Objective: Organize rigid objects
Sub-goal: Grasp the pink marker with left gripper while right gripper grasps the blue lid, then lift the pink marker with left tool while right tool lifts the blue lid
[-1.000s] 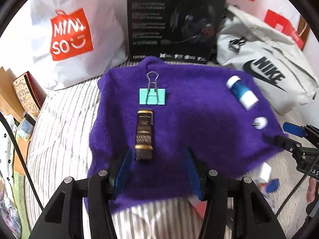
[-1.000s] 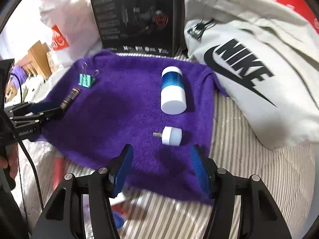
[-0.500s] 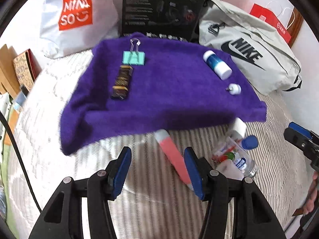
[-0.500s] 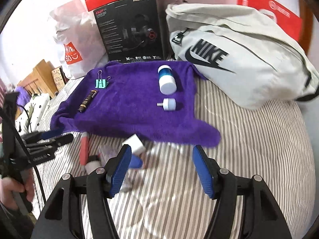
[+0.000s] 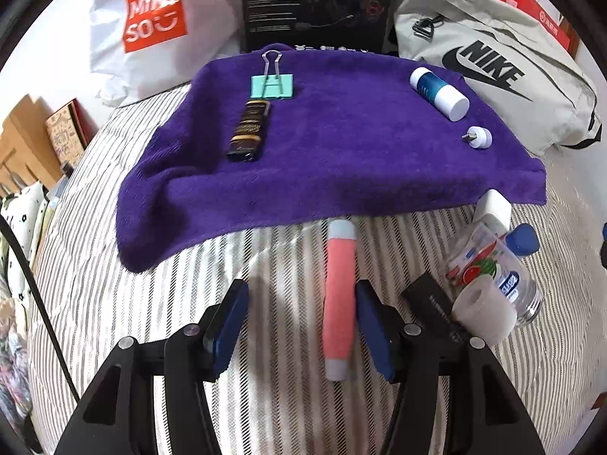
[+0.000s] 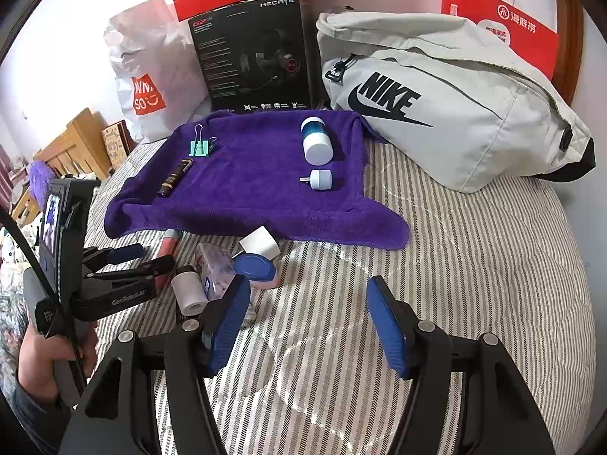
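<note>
A bed (image 5: pixel 114 303) with a grey-and-white striped cover carries everything. At its far edge lean a pale grey Nike bag (image 6: pixel 455 113), a white Miniso bag (image 5: pixel 159 30) and a black headset box (image 6: pixel 254 53). In front of them a purple towel (image 5: pixel 341 159) lies spread flat on the cover.

On the towel, a white-capped blue bottle (image 5: pixel 438 93) lies on its side at the right, with a small white plug (image 5: pixel 478 137) just beside it nearer the camera. At the left lie a dark lighter with gold bands (image 5: pixel 248 129) and, touching its far end, a teal binder clip (image 5: pixel 272 85).

Off the towel, on the striped cover, a clear bottle with a blue cap (image 5: pixel 500 265) lies in a loose cluster with a white tape roll (image 5: pixel 483 313), a white block (image 5: pixel 493 206) and a small black box (image 5: pixel 432 299). A long pink tube with pale ends (image 5: pixel 340 295) lies lengthwise just beside that cluster.

The left gripper (image 5: pixel 299 322) hangs low over the bed with its jaws part-way apart and just opened a little further; the pink tube lies between them, close against the right finger (image 5: pixel 373 326), though whether that finger touches it is hard to say, and the other finger is well apart from it. The right gripper (image 6: pixel 307 326) also stands half open above bare cover, nothing between its jaws, with the cluster just past its left finger (image 6: pixel 227 322). A hand (image 6: pixel 41 360) grips the left gripper's handle.
</note>
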`<act>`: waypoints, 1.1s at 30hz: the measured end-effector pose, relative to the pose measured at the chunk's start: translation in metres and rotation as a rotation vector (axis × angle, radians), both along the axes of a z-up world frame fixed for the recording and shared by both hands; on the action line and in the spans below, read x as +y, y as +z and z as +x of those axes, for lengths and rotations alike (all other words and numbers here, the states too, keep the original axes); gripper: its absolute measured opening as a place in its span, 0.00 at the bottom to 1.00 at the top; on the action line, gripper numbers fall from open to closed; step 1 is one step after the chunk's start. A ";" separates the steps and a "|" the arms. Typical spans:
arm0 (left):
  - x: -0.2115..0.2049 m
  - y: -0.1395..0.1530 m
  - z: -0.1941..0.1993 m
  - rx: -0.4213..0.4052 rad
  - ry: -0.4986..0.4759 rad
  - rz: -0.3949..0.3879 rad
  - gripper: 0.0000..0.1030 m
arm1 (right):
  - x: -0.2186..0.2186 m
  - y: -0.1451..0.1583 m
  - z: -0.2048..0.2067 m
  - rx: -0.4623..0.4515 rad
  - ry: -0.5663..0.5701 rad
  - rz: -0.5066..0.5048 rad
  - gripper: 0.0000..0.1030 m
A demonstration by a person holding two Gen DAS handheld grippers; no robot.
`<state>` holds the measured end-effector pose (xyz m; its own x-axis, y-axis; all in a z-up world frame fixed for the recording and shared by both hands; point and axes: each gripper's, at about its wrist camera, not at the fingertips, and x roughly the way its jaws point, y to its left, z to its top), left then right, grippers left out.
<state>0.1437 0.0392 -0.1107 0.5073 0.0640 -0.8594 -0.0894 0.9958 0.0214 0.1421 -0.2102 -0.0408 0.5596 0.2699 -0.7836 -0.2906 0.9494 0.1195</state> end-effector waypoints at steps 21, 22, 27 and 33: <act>-0.023 0.003 -0.003 -0.049 -0.135 0.010 0.16 | 0.027 -0.041 0.022 0.073 0.034 0.090 0.61; -0.022 0.003 -0.003 -0.050 -0.134 0.004 0.16 | 0.029 -0.042 0.025 0.070 0.024 0.092 0.61; -0.017 0.003 -0.002 -0.049 -0.133 -0.031 0.16 | 0.045 -0.048 0.040 0.080 0.017 0.069 0.61; -0.016 0.002 -0.002 -0.052 -0.139 -0.044 0.16 | 0.052 -0.061 0.040 0.099 0.022 0.023 0.36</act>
